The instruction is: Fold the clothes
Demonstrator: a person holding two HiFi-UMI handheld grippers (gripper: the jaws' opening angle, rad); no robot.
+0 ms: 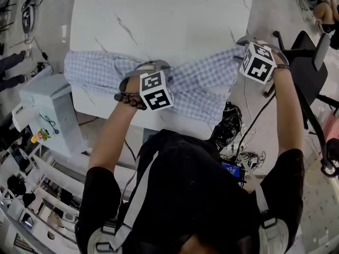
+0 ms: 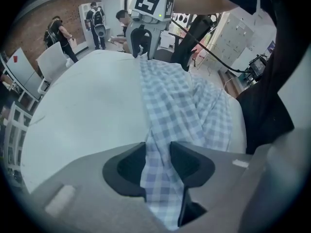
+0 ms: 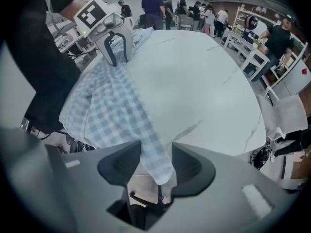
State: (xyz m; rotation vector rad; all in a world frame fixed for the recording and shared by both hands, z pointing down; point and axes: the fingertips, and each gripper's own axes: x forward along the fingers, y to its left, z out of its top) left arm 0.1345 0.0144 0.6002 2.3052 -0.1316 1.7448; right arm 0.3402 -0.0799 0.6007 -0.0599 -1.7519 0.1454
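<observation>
One checked garment (image 1: 206,83), edge overhanging table (image 1: 159,20), partly hidden

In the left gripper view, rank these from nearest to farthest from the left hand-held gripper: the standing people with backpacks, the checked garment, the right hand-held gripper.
1. checked garment: between the left hand-held gripper's jaws, bottom centre.
2. right hand-held gripper: at the garment's far end, top centre.
3. people with backpacks: beyond the table, upper left.

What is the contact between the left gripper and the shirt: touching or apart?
Touching. The left gripper view shows the left gripper pinching a bunched fold of the shirt, with no gap on either side.
</observation>
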